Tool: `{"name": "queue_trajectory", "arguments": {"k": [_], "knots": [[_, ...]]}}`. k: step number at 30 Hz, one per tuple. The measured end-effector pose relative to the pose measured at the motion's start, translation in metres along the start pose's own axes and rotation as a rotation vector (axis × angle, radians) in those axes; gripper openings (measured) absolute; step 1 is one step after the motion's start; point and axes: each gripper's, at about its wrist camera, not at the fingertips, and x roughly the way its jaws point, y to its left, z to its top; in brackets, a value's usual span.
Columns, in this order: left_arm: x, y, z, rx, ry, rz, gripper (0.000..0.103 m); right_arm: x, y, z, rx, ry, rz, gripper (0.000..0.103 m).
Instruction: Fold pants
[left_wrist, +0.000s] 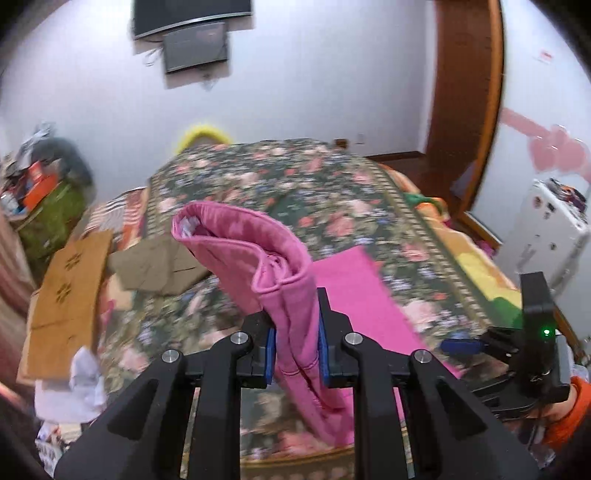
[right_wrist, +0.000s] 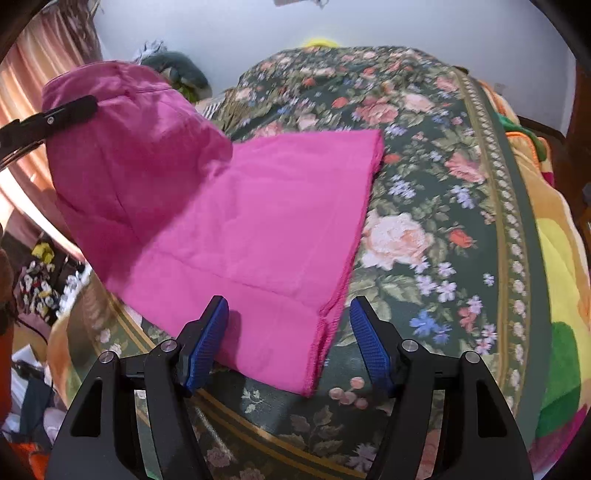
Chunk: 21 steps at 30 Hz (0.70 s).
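The pink pants (right_wrist: 258, 206) lie partly flat on the floral bedspread (right_wrist: 424, 184). One end is lifted off the bed and bunched, and my left gripper (left_wrist: 297, 332) is shut on that raised pink fabric (left_wrist: 240, 243) between its blue pads. In the right wrist view the left gripper's finger (right_wrist: 70, 110) shows at the upper left, against the raised part. My right gripper (right_wrist: 289, 301) hovers low over the near hem, open, with its blue pads (right_wrist: 207, 332) apart on either side of the pants' near corner. The right gripper's body (left_wrist: 532, 332) also shows at the right edge of the left wrist view.
A folded brown garment (left_wrist: 159, 266) and a tan patterned cloth (left_wrist: 62, 306) lie left on the bed. Cluttered shelves (left_wrist: 40, 192) stand beyond. A white appliance (left_wrist: 546, 229) and wooden door frame (left_wrist: 465, 92) are right. A bright blanket (right_wrist: 561, 280) edges the bed.
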Motion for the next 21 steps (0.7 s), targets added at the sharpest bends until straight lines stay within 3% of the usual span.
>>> {"name": "queue_trajectory", "arguments": {"k": [6, 12, 21], "knots": [[0.025, -0.041, 0.008, 0.021, 0.057, -0.137, 0.018, -0.027, -0.017, 0.003, 0.048, -0.064, -0.017, 0.064], [0.071, -0.065, -0.006, -0.024, 0.202, -0.255, 0.017, -0.042, -0.038, -0.002, 0.094, -0.081, -0.052, 0.065], [0.096, -0.094, -0.037, 0.026, 0.332, -0.305, 0.017, -0.054, -0.055, -0.010, 0.130, -0.086, -0.078, 0.065]]}}
